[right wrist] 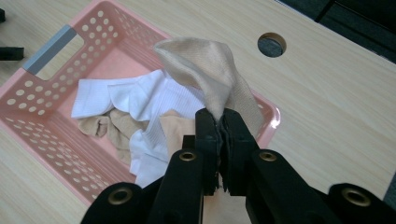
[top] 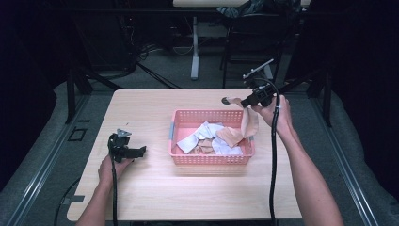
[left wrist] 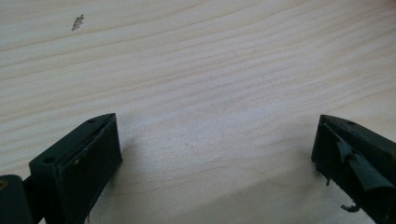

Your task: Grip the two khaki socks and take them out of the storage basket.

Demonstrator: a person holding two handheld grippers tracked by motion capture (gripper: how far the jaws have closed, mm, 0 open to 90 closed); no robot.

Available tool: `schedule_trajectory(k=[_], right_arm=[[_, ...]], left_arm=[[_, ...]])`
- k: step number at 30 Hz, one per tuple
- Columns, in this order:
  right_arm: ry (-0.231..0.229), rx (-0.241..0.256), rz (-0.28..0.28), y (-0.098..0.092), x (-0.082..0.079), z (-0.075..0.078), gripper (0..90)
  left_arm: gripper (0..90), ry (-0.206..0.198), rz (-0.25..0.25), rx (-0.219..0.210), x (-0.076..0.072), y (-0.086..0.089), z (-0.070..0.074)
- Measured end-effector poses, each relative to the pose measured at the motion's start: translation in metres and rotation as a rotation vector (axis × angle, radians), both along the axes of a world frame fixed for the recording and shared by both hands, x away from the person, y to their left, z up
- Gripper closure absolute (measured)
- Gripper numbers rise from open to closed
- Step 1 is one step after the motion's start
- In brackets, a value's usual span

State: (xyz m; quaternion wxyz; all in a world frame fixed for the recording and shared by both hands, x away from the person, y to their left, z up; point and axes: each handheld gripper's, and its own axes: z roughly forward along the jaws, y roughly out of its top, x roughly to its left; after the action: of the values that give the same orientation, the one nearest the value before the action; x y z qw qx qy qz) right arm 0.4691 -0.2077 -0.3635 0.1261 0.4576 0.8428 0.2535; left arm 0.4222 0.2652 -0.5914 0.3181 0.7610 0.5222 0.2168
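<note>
Table [top: 141, 188]: serving as the work surface, pale wood, with a round cable hole [right wrist: 272, 45] near its far edge.

Basket [top: 211, 158]: sitting right of centre on the table, pink and perforated, with a grey handle [right wrist: 49, 48] on its left end wall; keeping the loose laundry in one place, within easy reach of the raised hand.

Socks [top: 214, 139]: lying heaped inside the basket, white ones and tan ones mixed together, apparently awaiting sorting or removal one at a time.

Tan sock [right wrist: 205, 70]: hanging above the basket's right end, pinched at one edge so that the rest is draping down over the rim; judged to be in transit, though whether into or out of the basket cannot be told.

Right gripper [right wrist: 220, 123]: clenched on the tan sock, jaws pressed together with the fabric between them; being held high, presumably so that the sock is clearing the basket wall.

Left gripper [left wrist: 215, 154]: released, jaws spread wide over bare wood, grasping nothing; resting low at the table's left, well apart from the basket, probably waiting out of the way.
</note>
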Motion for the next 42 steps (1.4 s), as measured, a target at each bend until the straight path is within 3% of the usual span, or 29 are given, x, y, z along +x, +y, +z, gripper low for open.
schedule_trajectory(k=[12,25,34,42], right_arm=[[-0.020,0.007,-0.042,-0.036,-0.006,0.012,86.4],[-0.018,0.005,-0.096,-0.070,-0.012,0.008,86.6],[-0.005,0.016,-0.154,-0.098,-0.013,-0.004,86.7],[0.038,0.017,-0.209,-0.122,-0.011,-0.033,86.7]], left_arm=[[1.0,0.000,0.000,0.000,0.000,0.000,0.000],[0.9,-0.001,0.000,0.000,0.000,0.000,0.000],[0.9,-0.001,-0.001,0.000,0.000,0.000,0.000],[1.0,0.000,0.000,0.000,0.000,0.000,0.000]])
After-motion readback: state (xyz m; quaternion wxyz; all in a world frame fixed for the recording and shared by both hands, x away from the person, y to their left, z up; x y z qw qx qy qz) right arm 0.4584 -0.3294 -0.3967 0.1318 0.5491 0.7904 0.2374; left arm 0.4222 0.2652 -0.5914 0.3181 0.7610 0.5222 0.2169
